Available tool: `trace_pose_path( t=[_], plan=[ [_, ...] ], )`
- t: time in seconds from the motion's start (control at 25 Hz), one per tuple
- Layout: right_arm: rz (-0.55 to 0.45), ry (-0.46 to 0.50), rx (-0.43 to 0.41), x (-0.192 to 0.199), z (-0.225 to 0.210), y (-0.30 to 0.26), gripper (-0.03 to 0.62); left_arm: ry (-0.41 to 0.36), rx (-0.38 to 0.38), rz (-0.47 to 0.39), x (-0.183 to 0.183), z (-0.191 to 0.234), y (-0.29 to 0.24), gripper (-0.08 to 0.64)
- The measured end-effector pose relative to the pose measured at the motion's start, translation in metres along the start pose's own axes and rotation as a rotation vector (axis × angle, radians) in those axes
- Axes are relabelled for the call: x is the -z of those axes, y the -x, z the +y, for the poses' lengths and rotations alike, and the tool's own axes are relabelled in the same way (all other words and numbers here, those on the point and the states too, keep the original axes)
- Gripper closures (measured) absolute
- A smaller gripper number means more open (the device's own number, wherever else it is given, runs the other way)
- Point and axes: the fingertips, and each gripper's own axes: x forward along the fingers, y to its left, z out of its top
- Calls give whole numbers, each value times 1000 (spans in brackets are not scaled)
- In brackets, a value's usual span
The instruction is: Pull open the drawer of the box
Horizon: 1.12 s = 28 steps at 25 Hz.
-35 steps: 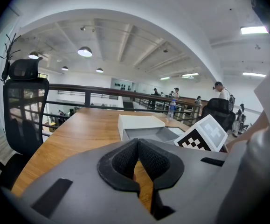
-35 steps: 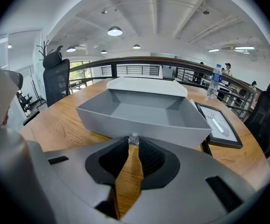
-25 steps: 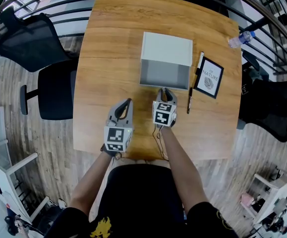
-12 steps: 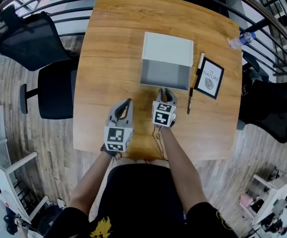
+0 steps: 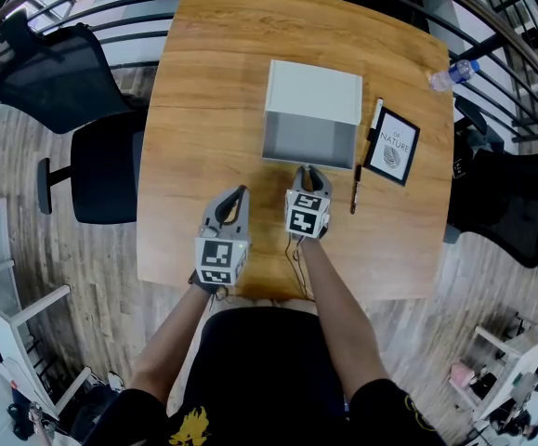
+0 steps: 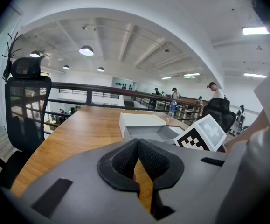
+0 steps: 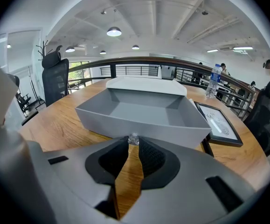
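moved: nothing is seen shifted since the earlier frames | right tongs [image 7: 133, 146] are clamped on the clear knob [image 7: 133, 137] of the drawer [image 5: 308, 140]; drawer is drawn out of the box [image 5: 313, 91], mid desk [image 5: 194, 110]; left tongs [image 6: 137, 146] are closed on nothing | risk: unbraced box may be dragged, or knob slipped, if pulled further

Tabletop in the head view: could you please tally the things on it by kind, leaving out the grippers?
Box with drawer: 1
Framed picture: 1
Pens: 2
Water bottle: 1
Total: 5
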Motion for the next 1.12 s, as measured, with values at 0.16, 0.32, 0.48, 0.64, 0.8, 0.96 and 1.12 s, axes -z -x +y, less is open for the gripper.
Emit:
trace_pose_path(
  t=[0.16, 0.32, 0.48, 0.64, 0.8, 0.96, 1.12],
  plan=[
    [-2, -2, -3, 0, -1, 0, 529, 0, -1, 5, 1, 0, -1, 543],
    [-3, -5, -2, 0, -2, 0, 529, 2, -1, 1, 1, -2, -2, 543],
    [-9, -8, 0, -1, -3, 2, 528, 2, -3, -1, -1, -3, -1, 543],
    [-15, -20, 2, -2, -5, 3, 528, 3, -3, -3, -1, -4, -2, 543],
    [-6, -33, -1, -1, -5, 1, 526, -2, -2, 2, -1, -5, -1, 543],
    [3, -29, -5, 0, -4, 1, 522, -3, -4, 7, 1, -4, 1, 543],
    [-4, -32, -4, 0, -3, 3, 503, -7, 1, 0, -2, -3, 2, 543]
  ],
)
